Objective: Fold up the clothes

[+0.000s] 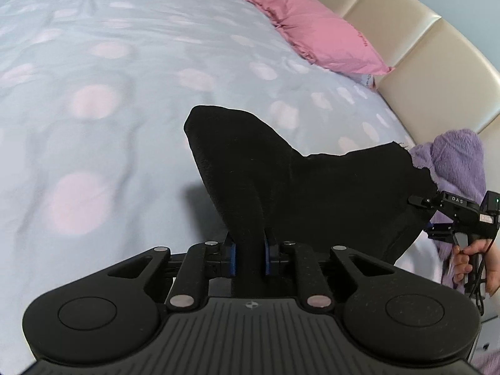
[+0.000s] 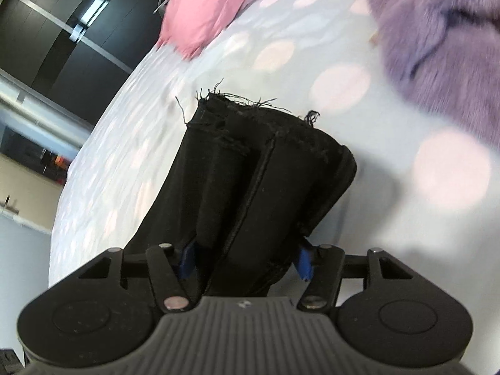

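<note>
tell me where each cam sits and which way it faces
Left wrist: on the left gripper, facing down across the dotted bedspread toward the headboard; its fingers pinch the black garment; the right gripper and a hand show.
Right wrist: on the right gripper, angled down over the bed, fingers around bunched black garment.
Shared: garment, pink pillow, purple fleece.

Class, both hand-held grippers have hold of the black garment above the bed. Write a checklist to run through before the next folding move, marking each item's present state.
1. Left hand-held gripper clamped on black garment: ok.
2. Right hand-held gripper pressing a thick bunch of the garment: ok.
3. Garment spread flat between the grips: not ok, it sags and bunches.
4. Bedspread bare ahead for laying down: ok.
5. Purple fleece apart from the garment: cannot tell.
</note>
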